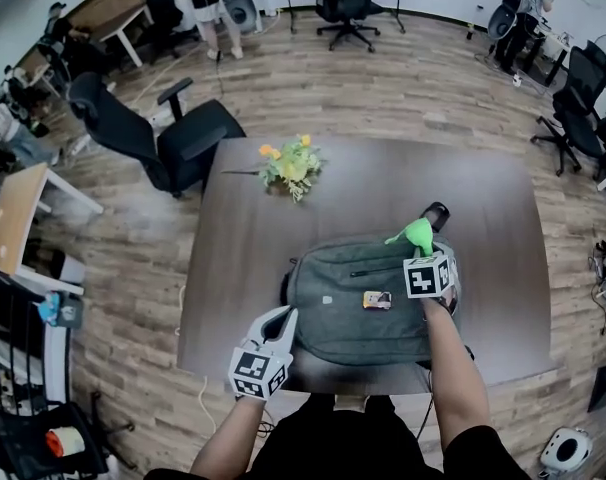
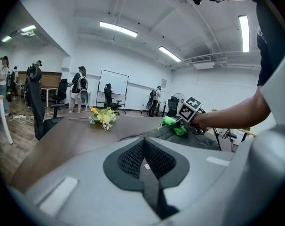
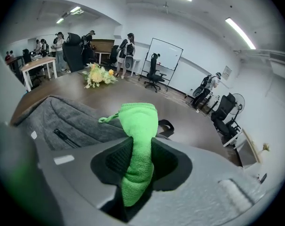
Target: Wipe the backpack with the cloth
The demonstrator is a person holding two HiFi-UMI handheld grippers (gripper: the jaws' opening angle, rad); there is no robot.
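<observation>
- Dark wooden table (image 1: 383, 183) in an open office, flowers (image 1: 291, 165) at far side.
- Grey backpack (image 1: 353, 308) flat at near edge, heathered fabric, zip pocket facing up.
- Right gripper (image 1: 426, 251) clamped on green cloth (image 1: 419, 234), over the pack's far right corner.
- Left gripper (image 1: 278, 320) closed on nothing, by near left corner.
- Probably start of wiping: next, press down and drag across.
</observation>
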